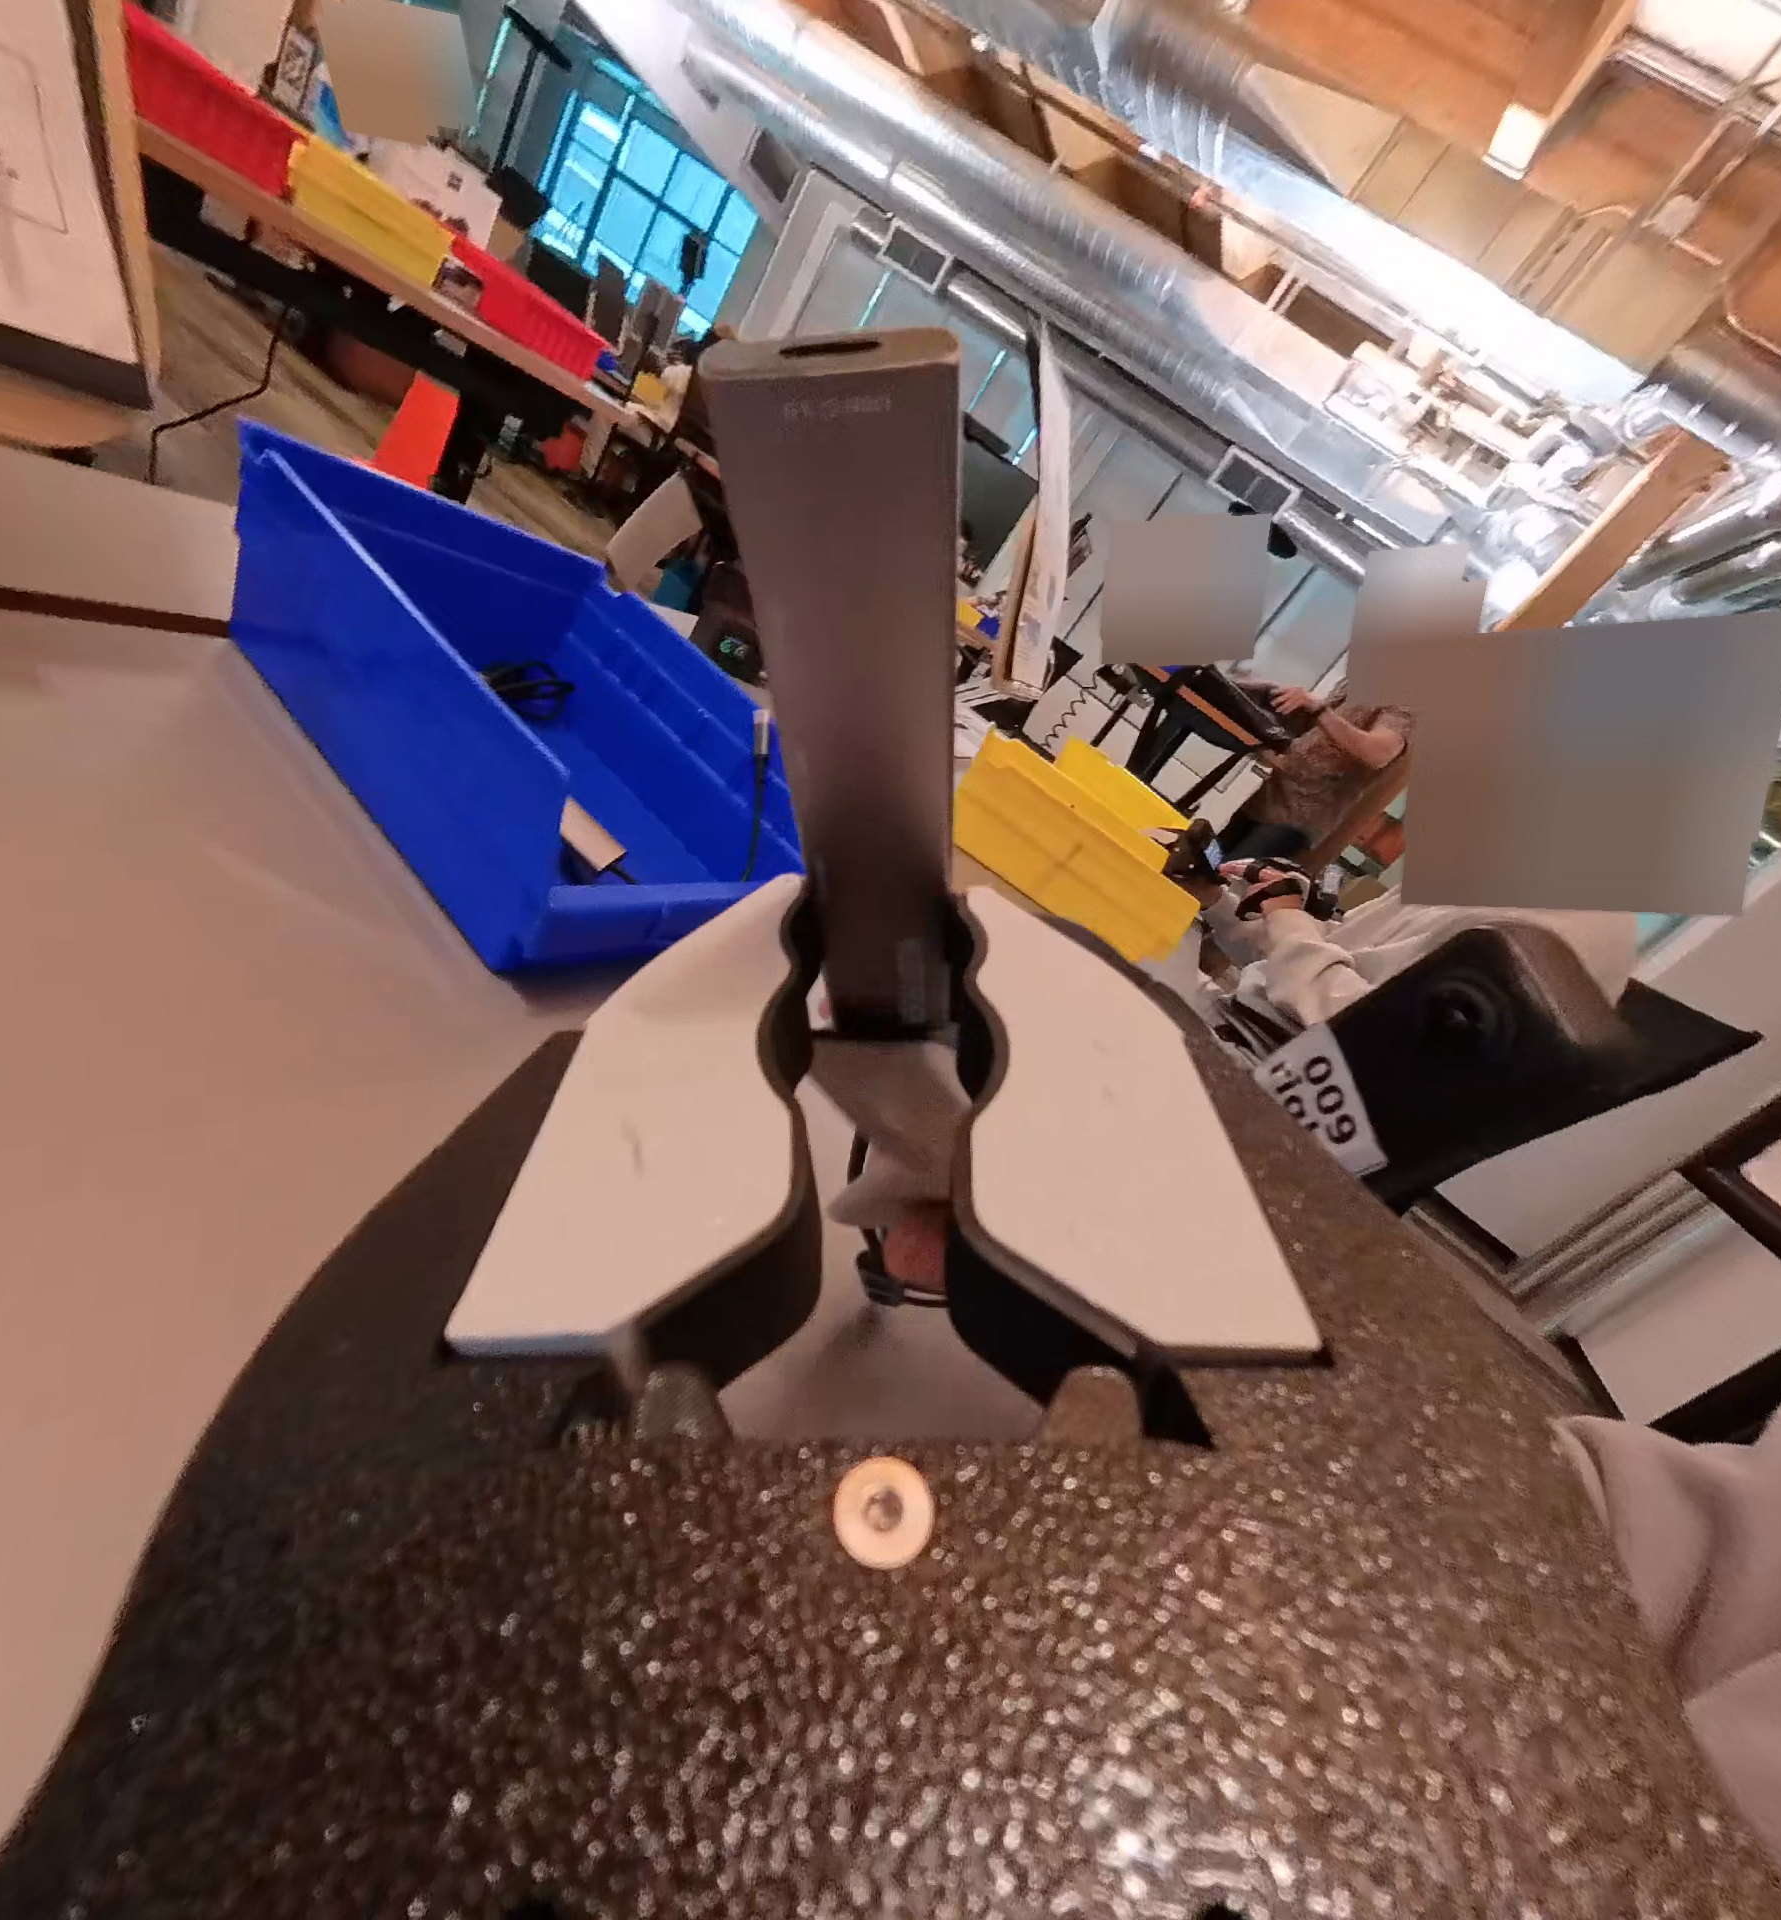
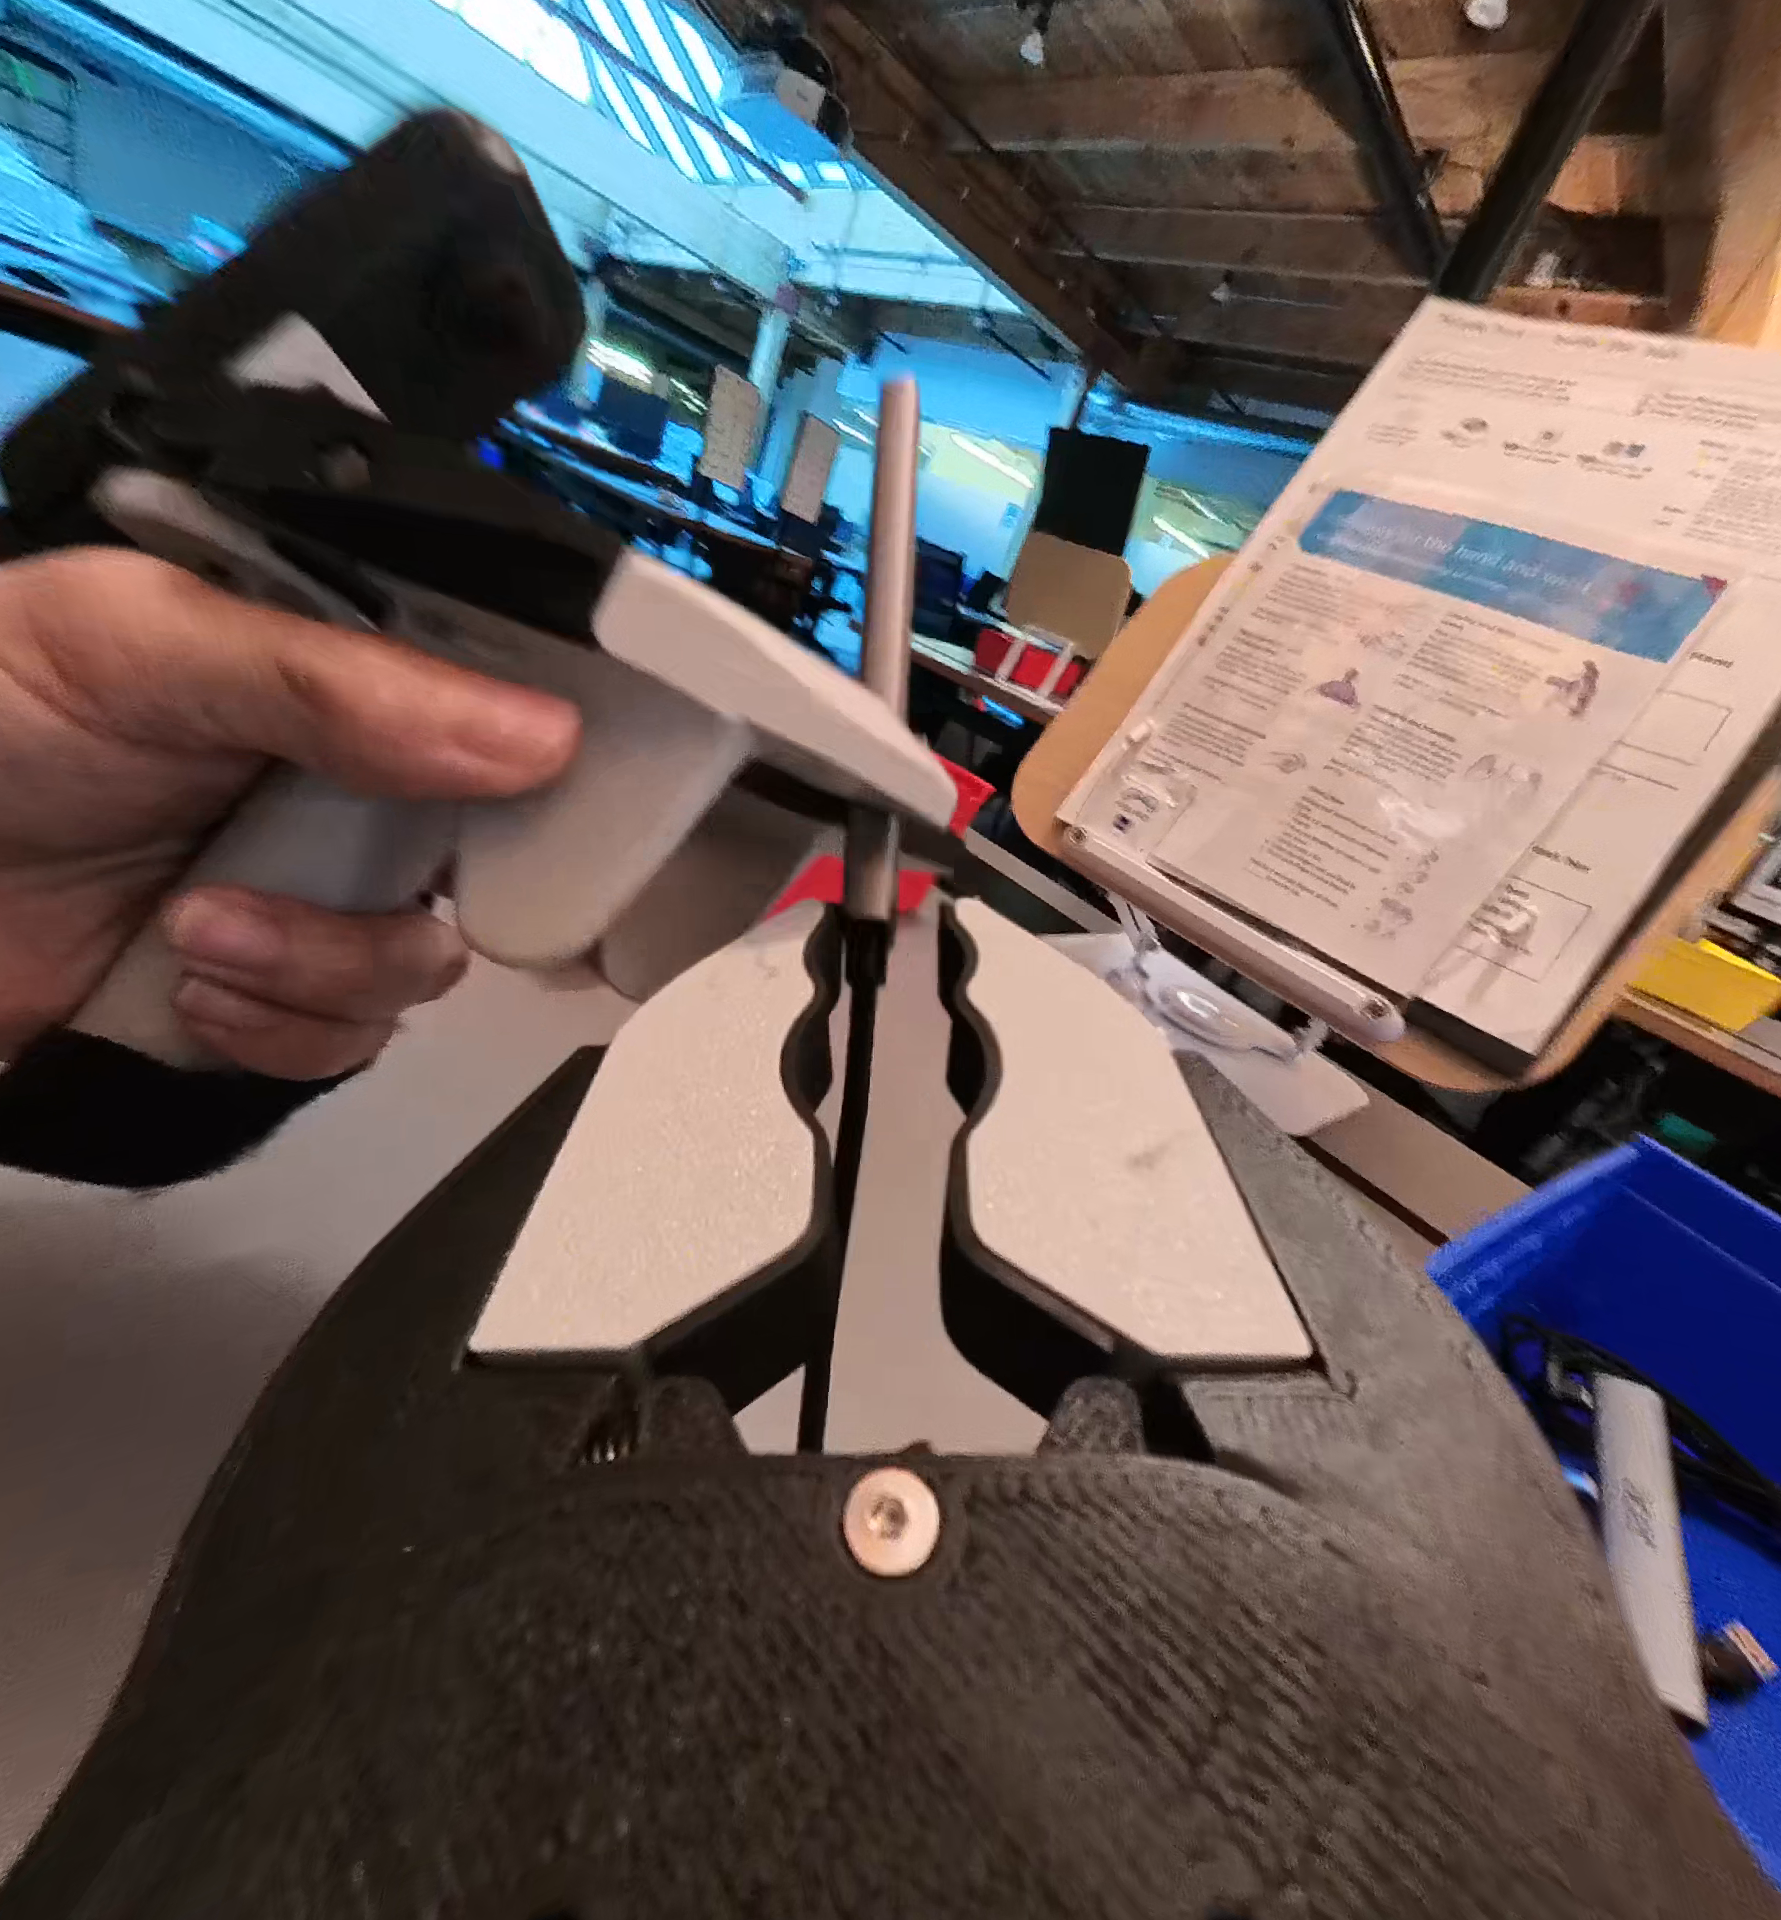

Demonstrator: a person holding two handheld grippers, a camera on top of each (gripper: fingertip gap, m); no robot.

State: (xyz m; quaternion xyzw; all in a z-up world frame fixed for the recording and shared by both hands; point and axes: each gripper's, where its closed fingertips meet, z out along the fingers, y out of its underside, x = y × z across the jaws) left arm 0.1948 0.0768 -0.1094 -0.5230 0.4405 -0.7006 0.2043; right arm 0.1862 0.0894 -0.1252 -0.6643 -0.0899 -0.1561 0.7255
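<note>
Right now the grey adapter stands upright in the air above the tabletop, a slim flat bar with a port slot at its top end. Its lower end is clamped between the fingers of my left gripper, which are clenched on its two narrow sides. In the right wrist view I see the same adapter edge-on as a thin grey strip, and a hand holds the left gripper there.

A black cable leaves the adapter's bottom end and runs down the gap between the fingers of my right gripper, whose tips sit just under the adapter. That gap is narrow, with the cable close to one side of it. I cannot tell whether those fingers pinch the cable or only stand around it.

As things lie, the adapter is lifted, and no plug is in its top port.

Beyond it, a blue bin sits on the tabletop with another grey adapter and a dark cord inside. A yellow bin lies farther off, and a document stand rises beside the blue bin.
</note>
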